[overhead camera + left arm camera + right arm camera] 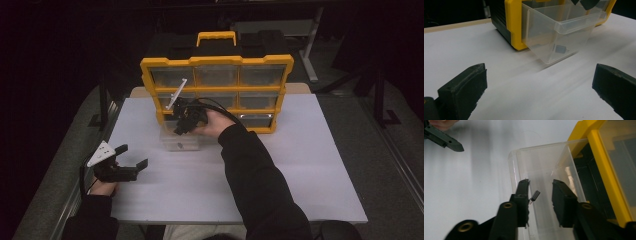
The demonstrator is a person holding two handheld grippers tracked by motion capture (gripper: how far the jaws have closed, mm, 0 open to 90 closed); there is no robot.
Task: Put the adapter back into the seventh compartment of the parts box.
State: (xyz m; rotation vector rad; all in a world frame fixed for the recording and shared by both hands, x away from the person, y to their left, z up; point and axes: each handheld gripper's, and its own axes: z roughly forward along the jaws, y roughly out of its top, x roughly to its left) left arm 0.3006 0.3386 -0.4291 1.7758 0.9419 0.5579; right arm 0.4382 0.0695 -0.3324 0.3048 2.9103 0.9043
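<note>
The clear drawer holds a small black part; right hand-held gripper spread above it, left hand-held gripper spread near the table's left edge.

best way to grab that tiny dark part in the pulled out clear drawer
Come straight down through the clear drawer's open top, since its walls block any side approach. Close on the long sides of the small dark part's blocky body, not its thin pin end. The right tongs already hang open above it.
</note>
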